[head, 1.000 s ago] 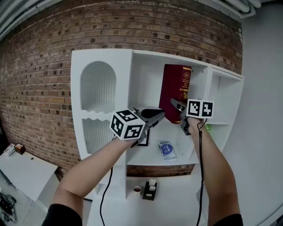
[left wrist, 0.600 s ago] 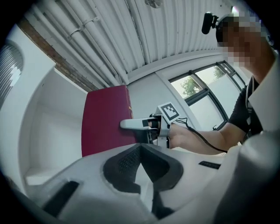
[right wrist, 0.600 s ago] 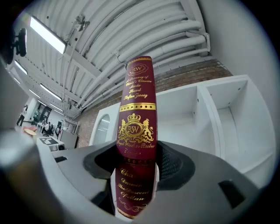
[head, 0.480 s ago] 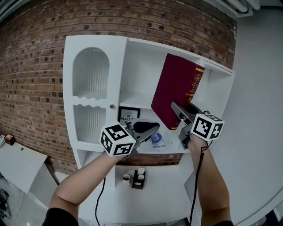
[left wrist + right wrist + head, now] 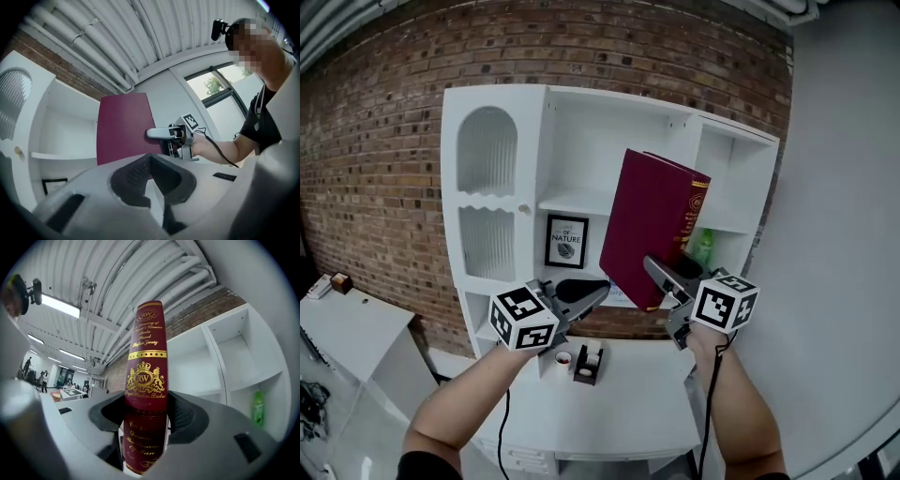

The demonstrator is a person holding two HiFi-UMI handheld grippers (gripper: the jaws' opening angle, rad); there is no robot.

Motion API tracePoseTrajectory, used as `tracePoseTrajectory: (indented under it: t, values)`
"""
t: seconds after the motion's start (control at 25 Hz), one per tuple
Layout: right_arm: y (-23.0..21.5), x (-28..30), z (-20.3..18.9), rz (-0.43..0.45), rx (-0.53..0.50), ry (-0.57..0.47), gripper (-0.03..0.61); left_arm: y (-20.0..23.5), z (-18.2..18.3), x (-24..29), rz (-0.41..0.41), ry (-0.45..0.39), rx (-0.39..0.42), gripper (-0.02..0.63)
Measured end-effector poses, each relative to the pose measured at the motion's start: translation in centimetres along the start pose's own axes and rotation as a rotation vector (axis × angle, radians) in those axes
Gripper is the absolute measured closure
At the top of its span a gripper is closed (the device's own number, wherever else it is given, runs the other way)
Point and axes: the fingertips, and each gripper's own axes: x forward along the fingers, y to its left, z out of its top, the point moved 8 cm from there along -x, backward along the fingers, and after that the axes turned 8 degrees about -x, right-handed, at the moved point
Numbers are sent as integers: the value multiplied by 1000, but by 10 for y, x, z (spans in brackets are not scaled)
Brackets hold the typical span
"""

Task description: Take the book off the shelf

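Right gripper view: the maroon book [image 5: 145,357] showed its spine, with a gold "RW" monogram under a crown. One line above it looked like "Stefan Zweig" — the rest of the gold script was too small to read. Your right gripper [image 5: 146,405] pinched the book's lower end, one jaw on each cover.

Head view: the book hung tilted in the air, outside the white shelf unit [image 5: 450,187] and in front of its middle compartments. A framed print [image 5: 566,241] reading "NATURE" stood on a shelf to the book's left. A green bottle [image 5: 701,246] stood in the compartment just behind the book's right edge.

Your left gripper [image 5: 586,289] hovered lower left — jaws pressed together on nothing, apart from the book. Below it, a small cup [image 5: 563,357] and a black holder [image 5: 588,364] sat on the white counter [image 5: 628,412].
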Motion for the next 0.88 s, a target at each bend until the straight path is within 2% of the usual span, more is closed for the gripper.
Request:
tracePoseTrajectory:
  t: [0.2,0.36,0.44,0.64,0.88]
  values:
    - [4,-52,-20,27,58,11,330,-53,-9,10,40,38,-27,607]
    - [16,-80,-37,57,117,16,330,-89,-15,5,73,75,-13,607]
    - [28,-91,-45,72,112,20,330,-102,-19,2,79,104,-11,607]
    - [46,-119,-82,66,97,77,330,-130,-46,-20,76,156,-19,607]
    - [87,-131,-96,28,118,128,330,-139,-52,-60,51,210,-62,607]
